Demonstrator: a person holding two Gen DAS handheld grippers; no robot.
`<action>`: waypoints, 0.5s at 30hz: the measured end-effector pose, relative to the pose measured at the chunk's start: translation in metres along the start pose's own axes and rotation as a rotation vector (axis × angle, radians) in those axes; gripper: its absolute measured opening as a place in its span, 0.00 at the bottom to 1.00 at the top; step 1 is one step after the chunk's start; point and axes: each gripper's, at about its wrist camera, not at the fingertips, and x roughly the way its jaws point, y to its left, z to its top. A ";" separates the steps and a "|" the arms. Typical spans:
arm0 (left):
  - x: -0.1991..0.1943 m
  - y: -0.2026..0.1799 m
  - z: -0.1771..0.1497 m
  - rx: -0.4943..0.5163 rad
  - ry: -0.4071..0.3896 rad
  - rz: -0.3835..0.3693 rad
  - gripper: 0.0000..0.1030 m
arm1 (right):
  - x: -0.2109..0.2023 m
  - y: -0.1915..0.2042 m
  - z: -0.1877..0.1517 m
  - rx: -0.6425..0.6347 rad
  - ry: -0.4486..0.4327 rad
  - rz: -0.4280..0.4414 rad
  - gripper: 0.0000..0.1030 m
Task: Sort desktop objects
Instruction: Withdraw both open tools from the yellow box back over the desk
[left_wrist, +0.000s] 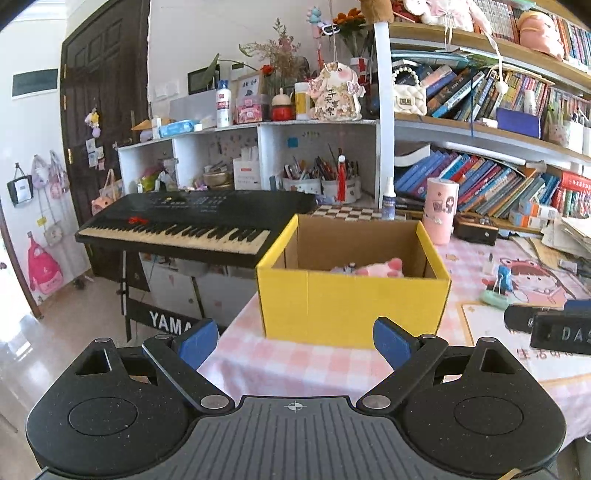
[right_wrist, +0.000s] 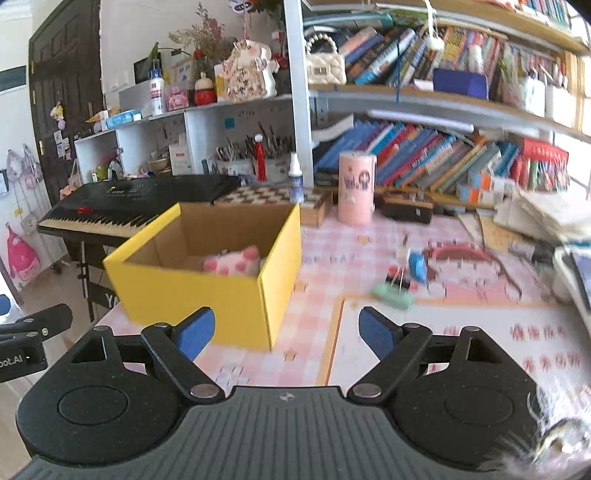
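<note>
A yellow cardboard box (left_wrist: 351, 302) stands open on the pink checked tablecloth, also in the right wrist view (right_wrist: 207, 291). A pink plush pig (left_wrist: 380, 267) lies inside it (right_wrist: 232, 262). My left gripper (left_wrist: 295, 339) is open and empty, just in front of the box. My right gripper (right_wrist: 286, 332) is open and empty, to the right of the box's near corner. A blue binder clip (right_wrist: 417, 266), a green clip (right_wrist: 393, 295) and a small clear clip (right_wrist: 402, 251) lie on the table right of the box; the blue (left_wrist: 504, 277) and green (left_wrist: 495, 297) clips also show in the left wrist view.
A black keyboard (left_wrist: 195, 225) stands left of the table. A pink cylinder (right_wrist: 356, 188), a spray bottle (right_wrist: 295, 177), a checkered box (right_wrist: 277, 199) and a dark case (right_wrist: 406, 206) stand behind. Bookshelves fill the back wall. Paper stacks (right_wrist: 546, 214) lie far right. The right gripper (left_wrist: 554, 328) shows at the left view's right edge.
</note>
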 end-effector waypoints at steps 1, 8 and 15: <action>-0.003 0.000 -0.003 -0.001 0.004 -0.001 0.90 | -0.003 0.001 -0.006 0.011 0.013 -0.003 0.82; -0.013 -0.006 -0.015 -0.010 0.028 -0.029 0.90 | -0.023 0.005 -0.035 0.007 0.053 -0.033 0.83; -0.015 -0.026 -0.028 0.020 0.063 -0.083 0.90 | -0.040 -0.002 -0.052 -0.013 0.082 -0.053 0.83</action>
